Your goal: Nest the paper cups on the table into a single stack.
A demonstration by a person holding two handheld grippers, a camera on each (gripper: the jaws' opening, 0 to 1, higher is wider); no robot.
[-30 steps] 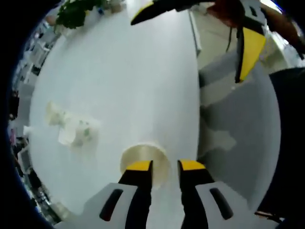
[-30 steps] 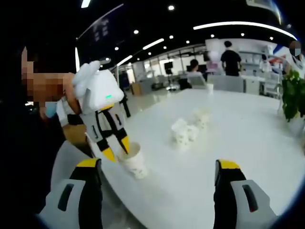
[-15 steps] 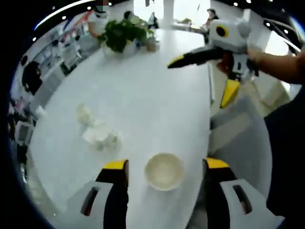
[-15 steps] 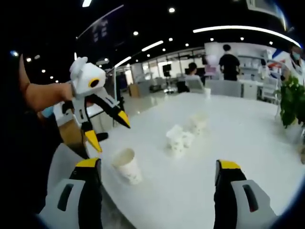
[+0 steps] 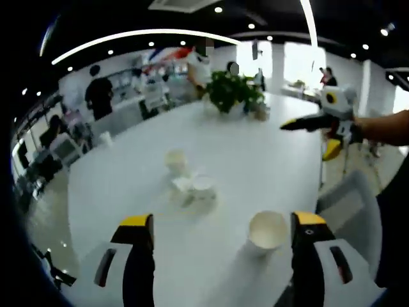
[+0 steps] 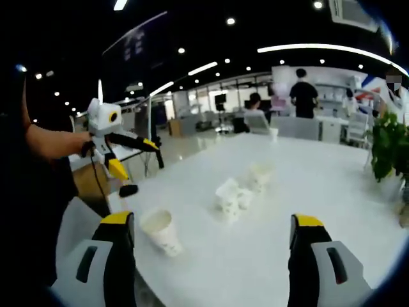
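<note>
Both claws, left (image 5: 220, 230) and right (image 6: 211, 227), gape wide, holding nothing. A white paper cup (image 5: 267, 231) stands upright near the white table (image 5: 255, 153) edge. Crumpled-looking white cups (image 6: 231, 195) cluster farther off.

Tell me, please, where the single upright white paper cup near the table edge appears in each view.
Left gripper view: the upright white paper cup stands low and right of centre, near the right jaw.
Right gripper view: the same cup stands low on the left, beside the left jaw.
Shared landmark: the cluster of white paper cups mid-table.

text: none legible | labels: none | signs: too blurred
</note>
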